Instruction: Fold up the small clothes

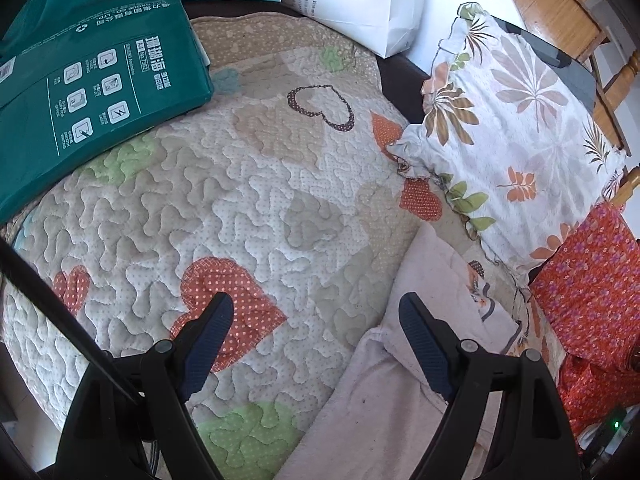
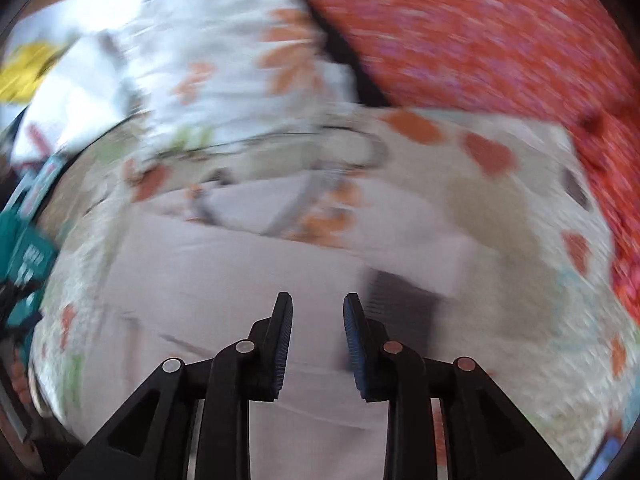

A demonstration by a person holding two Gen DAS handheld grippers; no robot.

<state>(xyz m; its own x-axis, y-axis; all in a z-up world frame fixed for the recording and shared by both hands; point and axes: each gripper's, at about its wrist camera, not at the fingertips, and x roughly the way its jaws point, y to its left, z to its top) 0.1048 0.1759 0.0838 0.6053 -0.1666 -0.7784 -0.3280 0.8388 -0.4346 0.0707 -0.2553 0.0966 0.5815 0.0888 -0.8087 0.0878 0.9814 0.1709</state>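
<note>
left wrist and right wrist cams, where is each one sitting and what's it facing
Left wrist: behind the open left gripper, looking down at the heart quilt, pink garment at right, floral pillow beyond.
Right wrist: behind the open right gripper, low over the pink garment; blurred.
Shared: garment, quilt, pillow, red floral fabric.

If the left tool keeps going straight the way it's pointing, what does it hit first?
Probably the quilted heart-patterned cover, not the pale pink garment to its right; the open left tool points at bare quilt, though depth is unclear.
</note>
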